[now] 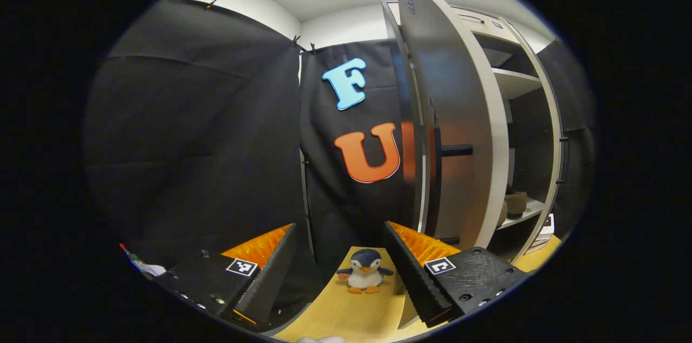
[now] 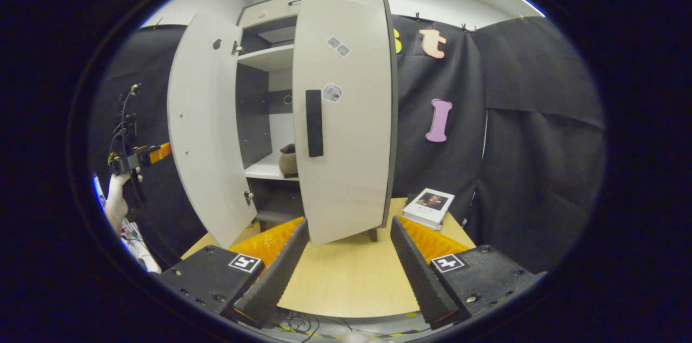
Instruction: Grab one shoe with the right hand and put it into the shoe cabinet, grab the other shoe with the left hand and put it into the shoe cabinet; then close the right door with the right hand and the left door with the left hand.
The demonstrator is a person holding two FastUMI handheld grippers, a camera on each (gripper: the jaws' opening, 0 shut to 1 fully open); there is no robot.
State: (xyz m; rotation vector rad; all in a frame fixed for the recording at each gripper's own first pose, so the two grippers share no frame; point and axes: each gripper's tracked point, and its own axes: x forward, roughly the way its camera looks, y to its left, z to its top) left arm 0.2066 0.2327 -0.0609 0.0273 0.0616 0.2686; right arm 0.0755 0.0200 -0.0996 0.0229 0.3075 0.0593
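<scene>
While both grippers hang over the tabletop (image 2: pixel 346 278) with fingers spread wide and nothing between them, a shoe (image 2: pixel 288 159) sits on the cabinet (image 2: pixel 270 56) shelf. Right door (image 2: pixel 346 116) is nearly closed, left door (image 2: pixel 203 132) wide open. Left gripper (image 1: pixel 340 272) faces a toy penguin (image 1: pixel 365 271); right gripper (image 2: pixel 346 272) points at the cabinet, book (image 2: pixel 430 208) nearby.
</scene>
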